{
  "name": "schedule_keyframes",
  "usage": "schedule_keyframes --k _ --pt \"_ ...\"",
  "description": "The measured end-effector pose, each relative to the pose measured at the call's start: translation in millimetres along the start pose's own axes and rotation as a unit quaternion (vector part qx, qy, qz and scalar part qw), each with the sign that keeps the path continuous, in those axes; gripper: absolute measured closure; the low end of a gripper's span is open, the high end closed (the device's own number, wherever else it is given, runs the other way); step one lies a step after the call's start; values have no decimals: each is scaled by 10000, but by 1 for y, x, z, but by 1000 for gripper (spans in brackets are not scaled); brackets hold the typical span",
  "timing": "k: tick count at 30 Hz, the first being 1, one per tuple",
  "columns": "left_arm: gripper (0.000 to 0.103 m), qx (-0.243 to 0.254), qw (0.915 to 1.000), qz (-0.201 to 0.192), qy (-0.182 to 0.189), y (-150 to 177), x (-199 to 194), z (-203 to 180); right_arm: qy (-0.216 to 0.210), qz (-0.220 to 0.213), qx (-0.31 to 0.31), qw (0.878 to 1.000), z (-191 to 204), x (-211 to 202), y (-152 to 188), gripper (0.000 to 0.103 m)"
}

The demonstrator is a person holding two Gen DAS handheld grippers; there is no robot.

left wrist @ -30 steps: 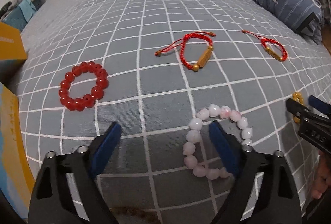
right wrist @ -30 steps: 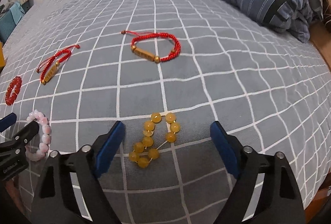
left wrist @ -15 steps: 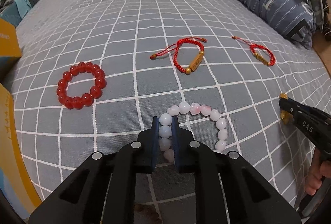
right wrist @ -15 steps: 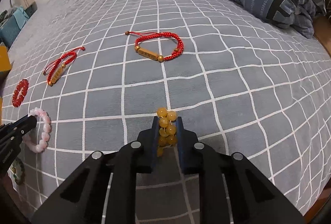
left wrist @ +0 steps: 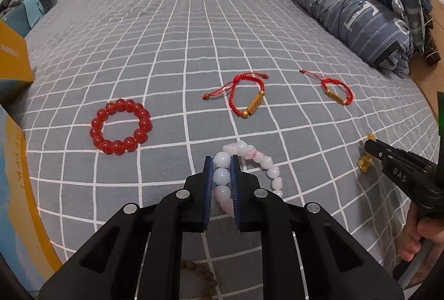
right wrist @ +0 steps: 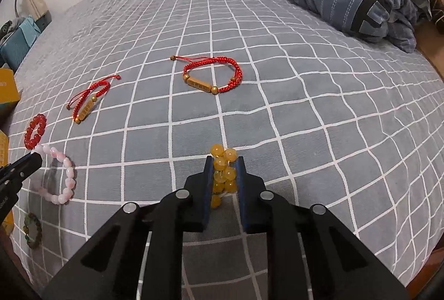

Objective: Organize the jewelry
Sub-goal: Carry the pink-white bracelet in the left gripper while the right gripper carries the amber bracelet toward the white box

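Observation:
My left gripper (left wrist: 222, 161) is shut on the pink-white bead bracelet (left wrist: 260, 158), its loop trailing right over the grey checked bedspread (left wrist: 194, 50). My right gripper (right wrist: 224, 164) is shut on the amber bead bracelet (right wrist: 223, 171), bunched between the blue pads. On the bed lie a red bead bracelet (left wrist: 120, 126) at the left and two red cord bracelets with gold bars (left wrist: 249, 97) (left wrist: 337, 92). The right wrist view shows the same pieces: the pink bracelet (right wrist: 65, 180), the red beads (right wrist: 34, 131), the cord bracelets (right wrist: 87, 103) (right wrist: 212, 78).
A folded blue-grey duvet (left wrist: 347, 11) lies along the bed's right side. Yellow boxes (left wrist: 14, 61) stand at the left edge. A dark green-brown bead bracelet (right wrist: 32, 230) lies near the bed's front left edge. A hand (left wrist: 424, 233) holds the right gripper's handle.
Both grippers went from wide open to shut, the left on the pink bracelet, the right on the amber one. The left gripper has risen slightly with its beads.

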State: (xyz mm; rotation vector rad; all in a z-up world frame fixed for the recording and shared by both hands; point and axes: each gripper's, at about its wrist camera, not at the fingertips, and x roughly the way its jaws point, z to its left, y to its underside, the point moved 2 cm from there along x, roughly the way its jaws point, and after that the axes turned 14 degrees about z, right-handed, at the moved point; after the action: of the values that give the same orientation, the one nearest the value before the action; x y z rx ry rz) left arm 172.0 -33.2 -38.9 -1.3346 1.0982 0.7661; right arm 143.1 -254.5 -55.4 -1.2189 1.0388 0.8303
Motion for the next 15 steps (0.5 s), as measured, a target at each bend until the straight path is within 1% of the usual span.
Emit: schedule_keyframes --k 9,15 --pt "91 5 9999 -164 34 4 -18 0 7 -244 -35 9997 5 -20 5 88" --pt "91 10 9994 -349 9 7 -35 -2 20 -396 -108 9992 10 -35 9 88"
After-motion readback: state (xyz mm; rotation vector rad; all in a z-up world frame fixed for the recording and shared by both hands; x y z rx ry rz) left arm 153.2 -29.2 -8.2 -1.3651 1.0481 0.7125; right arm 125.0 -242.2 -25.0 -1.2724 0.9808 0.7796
